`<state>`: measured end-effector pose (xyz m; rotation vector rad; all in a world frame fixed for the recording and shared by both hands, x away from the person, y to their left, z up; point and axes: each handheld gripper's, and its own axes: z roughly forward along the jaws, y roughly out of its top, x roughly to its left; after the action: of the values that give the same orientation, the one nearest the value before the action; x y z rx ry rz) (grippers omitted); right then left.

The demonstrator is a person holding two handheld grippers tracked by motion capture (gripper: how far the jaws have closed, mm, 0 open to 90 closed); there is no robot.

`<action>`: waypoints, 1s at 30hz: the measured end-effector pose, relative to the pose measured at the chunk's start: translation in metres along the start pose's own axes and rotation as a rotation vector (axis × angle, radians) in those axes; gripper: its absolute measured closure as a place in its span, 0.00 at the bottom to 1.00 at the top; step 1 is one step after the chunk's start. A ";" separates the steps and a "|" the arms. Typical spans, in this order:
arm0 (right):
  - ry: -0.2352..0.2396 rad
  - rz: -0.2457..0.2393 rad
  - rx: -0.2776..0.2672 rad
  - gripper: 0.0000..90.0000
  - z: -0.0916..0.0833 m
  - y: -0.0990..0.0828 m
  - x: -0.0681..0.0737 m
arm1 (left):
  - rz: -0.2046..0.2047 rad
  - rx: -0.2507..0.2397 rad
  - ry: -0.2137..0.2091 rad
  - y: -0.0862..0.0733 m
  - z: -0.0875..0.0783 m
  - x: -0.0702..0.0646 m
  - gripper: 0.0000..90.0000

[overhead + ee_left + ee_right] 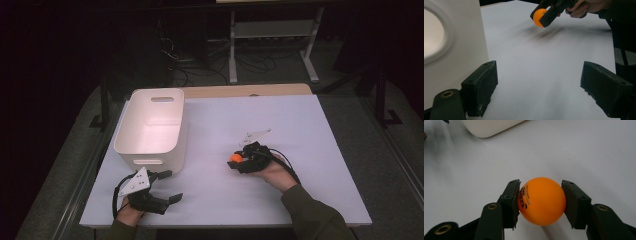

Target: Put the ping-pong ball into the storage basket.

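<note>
An orange ball with black print sits squeezed between the two black jaws of my right gripper, a little above the white table top. In the high view that right gripper is right of the table's middle with the ball at its tip, pointing left. The left gripper view catches the same ball far off at the top. My left gripper rests near the front left corner, jaws wide apart and bare; in its own view the left gripper frames only table surface.
A white plastic bin with handle cut-outs stands at the left of the white table, just beyond my left gripper; its wall is close on the left there. Dark floor, cables and a metal frame lie beyond the table.
</note>
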<state>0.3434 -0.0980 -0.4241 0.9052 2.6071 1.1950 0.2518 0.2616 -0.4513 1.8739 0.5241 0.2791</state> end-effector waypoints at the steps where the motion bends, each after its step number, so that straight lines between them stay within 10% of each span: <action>1: 0.004 -0.005 0.000 0.55 0.001 0.000 0.000 | 0.000 0.000 0.000 0.000 0.000 0.000 0.16; 30: 0.069 -0.062 0.012 0.55 0.016 0.014 0.027 | 0.000 0.000 0.000 0.000 0.000 0.000 0.16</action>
<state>0.3340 -0.0654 -0.4219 0.7919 2.6776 1.2179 0.2518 0.2617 -0.4513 1.8740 0.5243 0.2789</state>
